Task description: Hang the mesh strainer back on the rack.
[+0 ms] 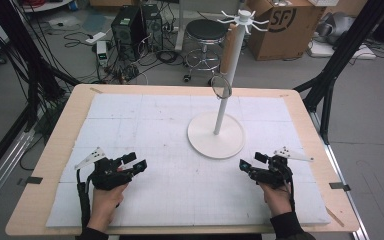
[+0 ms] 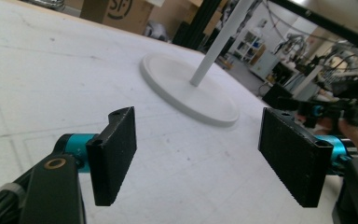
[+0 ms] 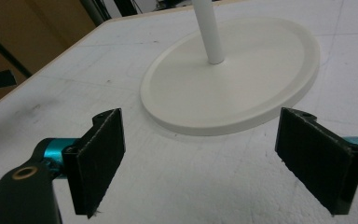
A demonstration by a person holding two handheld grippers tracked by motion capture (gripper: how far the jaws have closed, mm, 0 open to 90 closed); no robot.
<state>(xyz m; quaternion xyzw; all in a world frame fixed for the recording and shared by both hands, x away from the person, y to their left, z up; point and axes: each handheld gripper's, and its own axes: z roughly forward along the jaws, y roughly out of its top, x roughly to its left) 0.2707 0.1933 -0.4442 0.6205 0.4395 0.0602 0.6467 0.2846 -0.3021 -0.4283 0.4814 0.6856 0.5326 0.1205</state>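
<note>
Currently on the white foam board: one white stand, round base resting flat just right of centre, thin pole rising to a crown of short hooks. A ring-shaped item hangs against the pole at mid-height; what it hangs from is too small to tell. A tan strip hangs from the top alongside the pole; its material is unclear. Left gripper: jaws spread, nothing between the pads, resting low on the board, well apart from the base on its near left. Right gripper: jaws likewise spread and empty, pads near the base rim on its near right. Risks, as judged: the stand is tall on a light base, so a sideways push on the pole or a jaw catching the rim could tip or slide it; the ring could swing or drop if brushed. Both gripper views cut off the pole above its foot, so ring and hooks must be read from the high view, where they are small and soft.
</note>
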